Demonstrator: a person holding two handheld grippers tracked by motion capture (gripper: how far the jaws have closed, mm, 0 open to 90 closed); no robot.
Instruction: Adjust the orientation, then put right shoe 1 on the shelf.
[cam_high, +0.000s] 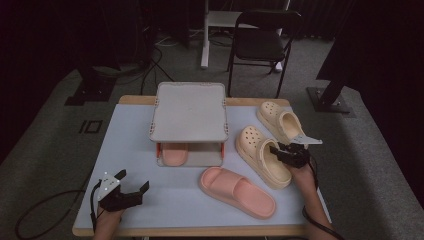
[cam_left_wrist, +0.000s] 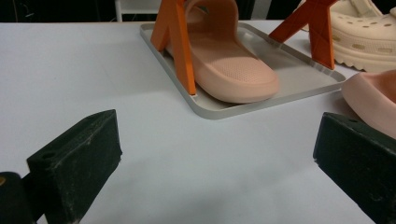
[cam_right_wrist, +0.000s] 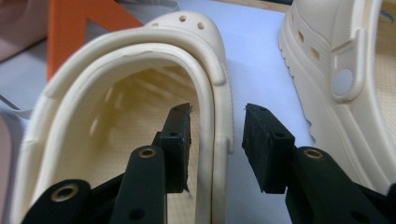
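Note:
Two cream clogs lie at the right of the table, a nearer one (cam_high: 260, 155) and a farther one (cam_high: 280, 120). My right gripper (cam_high: 280, 149) straddles the nearer clog's side wall (cam_right_wrist: 219, 93) at its heel opening: one jaw is inside the shoe, the other outside. In the right gripper view the right gripper (cam_right_wrist: 217, 121) is open, with a gap between the outer pad and the wall. A pink slide (cam_high: 237, 192) lies loose near the front. Its mate (cam_left_wrist: 229, 65) sits on the rack's lower tray (cam_left_wrist: 289, 79). My left gripper (cam_high: 133, 180) hovers open over bare table at the front left.
A grey two-level shoe rack (cam_high: 190, 110) with orange supports (cam_left_wrist: 180, 42) stands at the table's back middle. The second clog (cam_right_wrist: 336, 56) lies close to the right of the straddled one. A black chair (cam_high: 260, 40) and cables are on the floor beyond the table.

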